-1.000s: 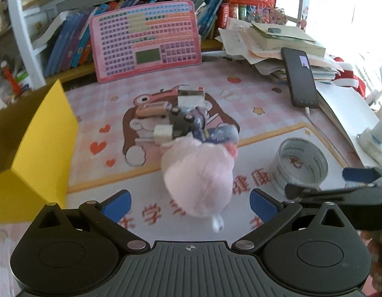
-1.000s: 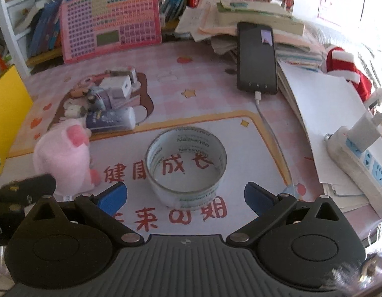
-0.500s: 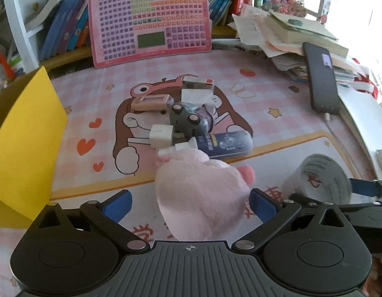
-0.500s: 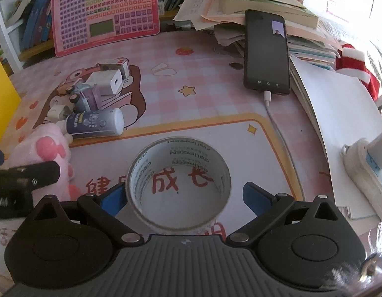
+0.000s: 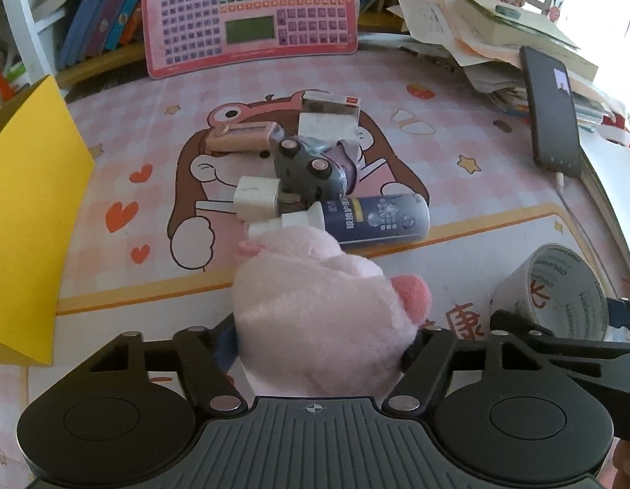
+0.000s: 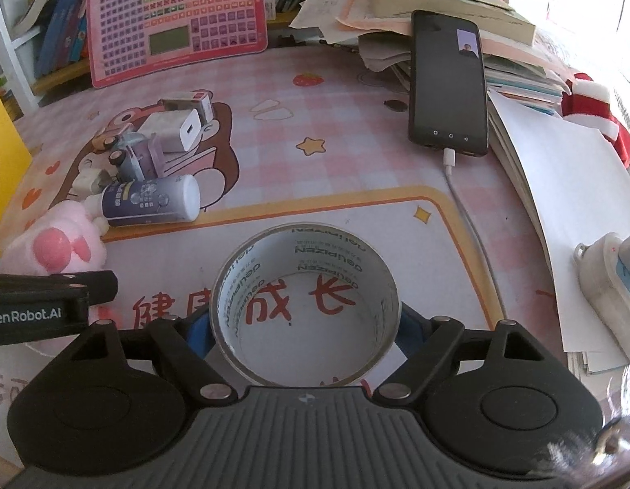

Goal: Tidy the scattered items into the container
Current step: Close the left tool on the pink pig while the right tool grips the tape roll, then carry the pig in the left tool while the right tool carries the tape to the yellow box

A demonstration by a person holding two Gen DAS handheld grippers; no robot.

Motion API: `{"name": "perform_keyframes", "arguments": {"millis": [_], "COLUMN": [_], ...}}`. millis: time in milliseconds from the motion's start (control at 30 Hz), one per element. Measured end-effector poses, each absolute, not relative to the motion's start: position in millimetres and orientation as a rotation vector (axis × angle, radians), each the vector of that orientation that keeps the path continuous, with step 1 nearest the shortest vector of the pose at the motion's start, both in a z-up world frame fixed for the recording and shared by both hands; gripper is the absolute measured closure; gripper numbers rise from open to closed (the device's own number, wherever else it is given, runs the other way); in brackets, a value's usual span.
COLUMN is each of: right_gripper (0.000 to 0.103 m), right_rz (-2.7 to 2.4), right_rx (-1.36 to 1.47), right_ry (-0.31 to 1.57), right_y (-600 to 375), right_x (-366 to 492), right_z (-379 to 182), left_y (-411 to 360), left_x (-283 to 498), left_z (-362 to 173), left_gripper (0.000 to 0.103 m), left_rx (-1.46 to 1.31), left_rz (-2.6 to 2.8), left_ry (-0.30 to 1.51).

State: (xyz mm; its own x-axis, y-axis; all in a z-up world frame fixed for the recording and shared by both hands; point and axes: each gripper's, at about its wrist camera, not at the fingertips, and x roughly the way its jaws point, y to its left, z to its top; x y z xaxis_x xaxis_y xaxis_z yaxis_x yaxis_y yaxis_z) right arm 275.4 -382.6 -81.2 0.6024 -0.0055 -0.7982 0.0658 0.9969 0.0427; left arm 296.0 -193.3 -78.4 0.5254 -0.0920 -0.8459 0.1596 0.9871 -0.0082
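- My left gripper (image 5: 319,346) has its fingers pressed into both sides of the soft pink plush toy with a darker pink paw pad (image 5: 315,318), which sits on the pink checked desk mat (image 5: 457,130) near its front edge
- My right gripper (image 6: 304,326) is clamped around the wide roll of clear packing tape (image 6: 304,305); the blue finger pads touch the roll's outer wall on either side, and the roll stands on its rim on the mat, to the right of the plush toy
- The yellow cardboard box (image 5: 29,212) stands at the mat's left edge, well apart from both grippers
- Just behind the plush toy lies a dark blue tube with a white cap (image 5: 372,220), its cap touching the toy
- Further back, at the mat's middle, a small pile: a white plug adapter (image 5: 257,197), a grey toy car (image 5: 306,167), a pink oblong case (image 5: 241,136), a white charger block (image 5: 327,126)
- A black phone (image 6: 447,81) leans on the paper stack at the mat's right back corner
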Motion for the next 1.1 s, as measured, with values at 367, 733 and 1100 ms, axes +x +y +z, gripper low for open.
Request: {"name": "perform_keyframes", "arguments": {"millis": [367, 733, 1100], "right_gripper": [0.021, 0.021, 0.021], "right_rz": [0.017, 0.047, 0.005], "right_rx": [0.078, 0.032, -0.009], "right_ry": [0.886, 0.863, 0.833], "right_y": [-370, -326, -251], "right_x": [259, 228, 180], "right_z": [-66, -51, -34], "left_y": [-163, -119, -37], "left_x": [258, 221, 176], "left_z": [-53, -37, -26], "left_gripper": [0.038, 0.039, 0.039], "left_rx": [-0.006, -0.047, -0.088], "left_rz": [-0.154, -0.207, -0.274], "left_ry": [0.966, 0.903, 0.848]}}
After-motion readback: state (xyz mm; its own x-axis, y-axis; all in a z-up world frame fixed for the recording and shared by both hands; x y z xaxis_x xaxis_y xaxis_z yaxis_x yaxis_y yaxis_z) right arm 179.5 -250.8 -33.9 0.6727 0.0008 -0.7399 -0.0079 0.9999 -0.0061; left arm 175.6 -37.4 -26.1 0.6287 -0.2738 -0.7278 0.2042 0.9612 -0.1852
